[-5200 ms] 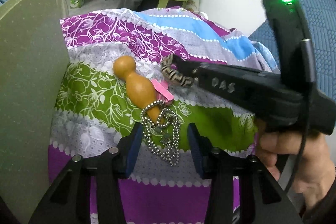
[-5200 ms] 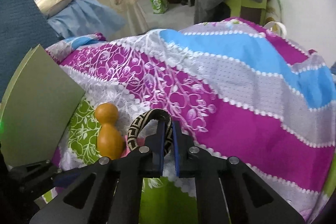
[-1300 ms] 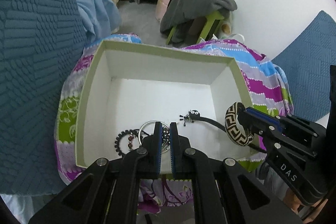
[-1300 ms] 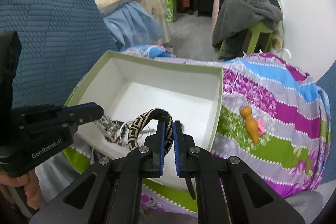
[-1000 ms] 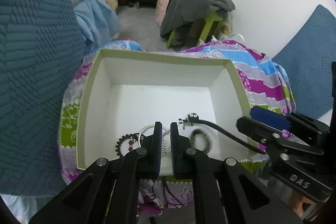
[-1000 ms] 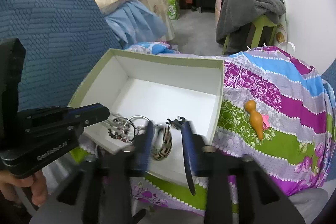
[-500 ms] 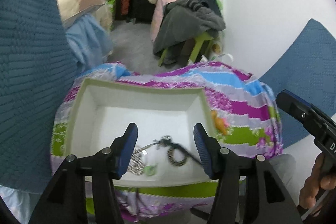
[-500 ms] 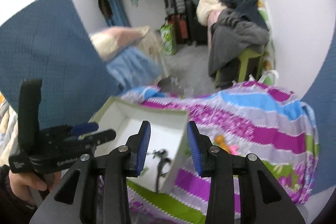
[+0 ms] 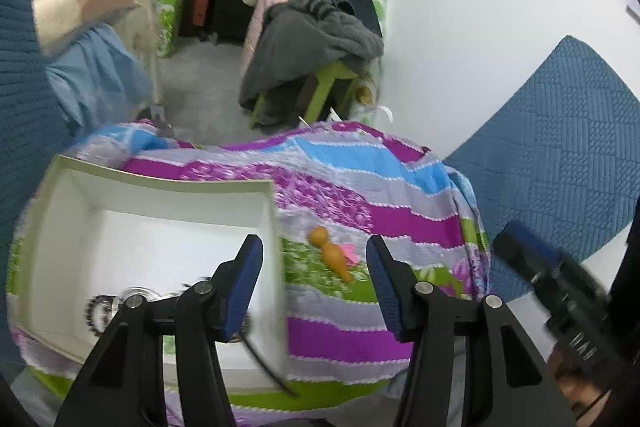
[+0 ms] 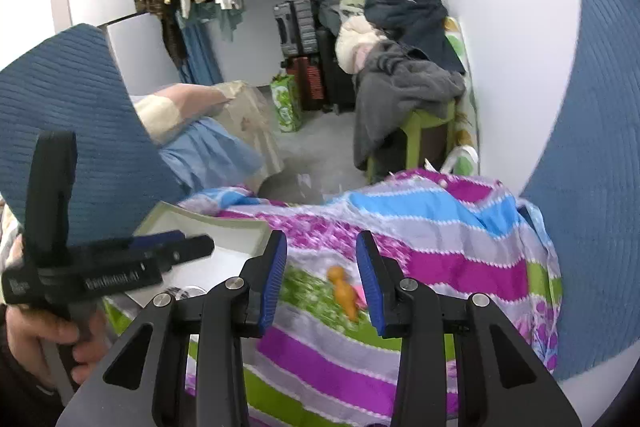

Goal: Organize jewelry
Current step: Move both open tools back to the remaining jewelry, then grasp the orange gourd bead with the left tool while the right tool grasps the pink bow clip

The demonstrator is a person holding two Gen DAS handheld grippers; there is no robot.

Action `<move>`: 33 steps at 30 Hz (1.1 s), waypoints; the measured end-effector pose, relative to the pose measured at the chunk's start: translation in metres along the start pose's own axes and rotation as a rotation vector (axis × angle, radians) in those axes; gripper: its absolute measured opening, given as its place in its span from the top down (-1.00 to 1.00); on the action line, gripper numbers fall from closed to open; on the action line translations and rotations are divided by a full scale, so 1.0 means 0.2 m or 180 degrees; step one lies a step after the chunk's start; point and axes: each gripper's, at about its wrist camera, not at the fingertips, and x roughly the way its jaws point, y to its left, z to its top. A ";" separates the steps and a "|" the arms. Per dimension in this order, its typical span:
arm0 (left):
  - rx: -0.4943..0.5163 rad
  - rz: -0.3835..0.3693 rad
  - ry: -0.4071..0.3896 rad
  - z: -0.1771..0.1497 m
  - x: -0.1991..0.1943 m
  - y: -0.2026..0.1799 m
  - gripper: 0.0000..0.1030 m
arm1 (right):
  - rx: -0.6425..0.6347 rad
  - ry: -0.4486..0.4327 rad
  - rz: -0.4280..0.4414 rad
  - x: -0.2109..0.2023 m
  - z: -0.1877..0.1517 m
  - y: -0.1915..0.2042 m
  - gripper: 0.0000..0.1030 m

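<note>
While both hang agape, left claw [image 9: 314,281] over wooden stand [image 9: 331,254]

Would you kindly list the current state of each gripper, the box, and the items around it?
left hand-held gripper: open, empty.
right hand-held gripper: open, empty.
white box: lidless, holding jewelry.
bracelets: lying inside the box, blurred.
wooden gourd: lying on the bedspread, outside the box.
</note>
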 end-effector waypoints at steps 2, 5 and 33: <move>0.0007 -0.0037 0.0052 0.01 0.06 -0.04 -0.03 | 0.0034 0.0037 -0.0012 0.02 -0.06 -0.07 0.36; 0.0091 0.0076 0.0207 0.02 0.17 -0.10 -0.01 | 0.0050 0.0098 -0.0015 0.07 -0.12 -0.14 0.41; -0.0469 0.0338 0.1444 0.16 1.06 -0.09 0.43 | 0.0156 0.0864 0.0421 0.81 -0.43 -0.32 0.57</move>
